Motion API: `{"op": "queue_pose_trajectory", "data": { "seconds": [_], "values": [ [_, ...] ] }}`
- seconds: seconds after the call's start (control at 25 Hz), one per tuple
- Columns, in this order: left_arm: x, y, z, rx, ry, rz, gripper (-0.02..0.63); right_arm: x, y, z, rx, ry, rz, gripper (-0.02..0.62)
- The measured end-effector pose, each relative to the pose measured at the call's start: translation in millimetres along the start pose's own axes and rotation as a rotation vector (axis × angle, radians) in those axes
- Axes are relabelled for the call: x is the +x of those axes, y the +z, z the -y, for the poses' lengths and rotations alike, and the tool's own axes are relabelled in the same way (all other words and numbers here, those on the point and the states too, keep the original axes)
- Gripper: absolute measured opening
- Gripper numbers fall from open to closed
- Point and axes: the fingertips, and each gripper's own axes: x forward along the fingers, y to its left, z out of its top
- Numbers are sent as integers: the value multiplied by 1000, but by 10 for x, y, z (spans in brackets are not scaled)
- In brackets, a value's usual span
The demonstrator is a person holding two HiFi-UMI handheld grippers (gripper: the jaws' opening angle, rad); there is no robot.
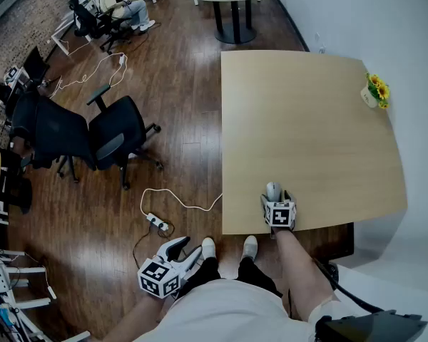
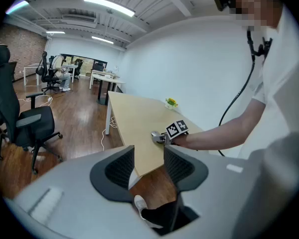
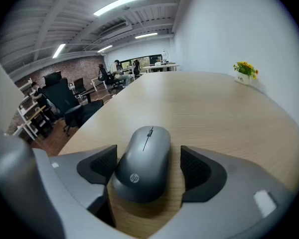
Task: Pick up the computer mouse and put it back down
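The computer mouse (image 3: 144,163) is seen lying flat on the table (image 3: 224,108), between the jaws of the right gripper (image 3: 148,164). These jaws stand apart. A strip of bare wood is visible between the mouse and the right-hand pad, while the left-hand pad sits just beside the mouse or barely touches it. No squeeze is made. It cannot be told from these pictures whether the lift has been done; if not, the closing, the lift and the setting down are all left.

The left gripper (image 2: 149,164) is held low, well apart from the table, its jaws parted with nothing between them but floor and a shoe (image 2: 139,203) beyond.

The gap at the pad is shown only in the right gripper view. Only the head view shows that the mouse lies close to the table's near edge. In the left gripper view, the mouse is seen from the side, low on the wood.
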Motion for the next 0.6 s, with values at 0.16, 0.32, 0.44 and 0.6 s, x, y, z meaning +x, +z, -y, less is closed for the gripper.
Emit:
{"op": "queue_pose_trajectory", "data": {
  "seconds": [0.16,0.32,0.44,0.6],
  "values": [
    [74,81,-136,20,-29,-14,167,39,50,-37,-40,-36,37,365],
    [121,209,-330,39,-45,-9,167,74,90,-61,-42,-22,-2,310],
    [151,270,-427,47,-56,-4,167,-11,82,10,7,-13,-13,308],
    [124,354,-448,52,-69,10,166,-447,187,46,74,8,36,307]
  ]
}}
